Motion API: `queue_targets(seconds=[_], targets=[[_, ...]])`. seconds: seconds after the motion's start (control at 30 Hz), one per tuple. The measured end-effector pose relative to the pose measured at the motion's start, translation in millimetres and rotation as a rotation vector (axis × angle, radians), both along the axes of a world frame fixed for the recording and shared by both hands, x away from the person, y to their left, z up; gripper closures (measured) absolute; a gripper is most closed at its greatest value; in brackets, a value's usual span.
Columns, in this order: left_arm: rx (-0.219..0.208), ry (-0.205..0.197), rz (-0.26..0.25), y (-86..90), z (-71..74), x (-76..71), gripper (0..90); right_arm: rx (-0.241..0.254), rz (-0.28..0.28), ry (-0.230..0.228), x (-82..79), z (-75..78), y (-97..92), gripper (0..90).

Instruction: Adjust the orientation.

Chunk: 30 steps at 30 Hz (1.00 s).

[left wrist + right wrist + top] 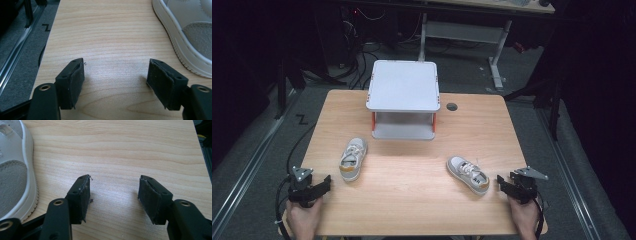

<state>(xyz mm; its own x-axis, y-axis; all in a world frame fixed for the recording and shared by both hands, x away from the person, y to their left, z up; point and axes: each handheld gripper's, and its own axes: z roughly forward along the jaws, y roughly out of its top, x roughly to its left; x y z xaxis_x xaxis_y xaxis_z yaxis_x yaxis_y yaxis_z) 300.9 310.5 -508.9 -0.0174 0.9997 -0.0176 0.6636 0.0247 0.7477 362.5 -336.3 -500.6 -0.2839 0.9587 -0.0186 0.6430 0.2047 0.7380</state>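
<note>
Two small white and grey sneakers lie on the wooden table [412,170]. The left sneaker [352,159] rests left of centre, toe toward the back, and its sole edge [190,35] fills the upper right of the left gripper view. The right sneaker [468,174] lies right of centre at a slant; its side [15,177] runs down the left edge of the right gripper view. My left gripper [323,184] sits at the front left corner, open, with bare wood between its jaws [116,77]. At the front right, my right gripper [503,183] is open over bare wood [113,195].
A white two-tier stand [404,98] with orange posts stands at the back centre of the table. A round cable hole [452,106] lies right of it. Dark floor with cables [357,55] and a desk frame [497,45] lie beyond the table.
</note>
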Motion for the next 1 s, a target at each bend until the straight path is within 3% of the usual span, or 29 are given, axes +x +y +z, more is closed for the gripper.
queue_targets(seconds=[0.37,0.47,0.73,1.0], targets=[[0.006,0.002,-0.005,-1.1,0.3,0.2,30.7,0.001,0.005,0.003,-0.1,0.0,0.3,41.5],[0.01,-0.004,-0.021,-2.4,0.5,0.0,34.3,0.001,0.005,0.003,-0.1,0.0,0.4,41.3],[-0.017,0.02,-0.058,-4.0,4.9,1.8,44.2,0.001,0.003,0.003,-0.3,0.0,0.5,41.1],[-0.047,-0.001,-0.076,-8.4,19.8,0.6,49.7,0.002,0.005,0.003,-0.4,0.0,0.5,40.6]])
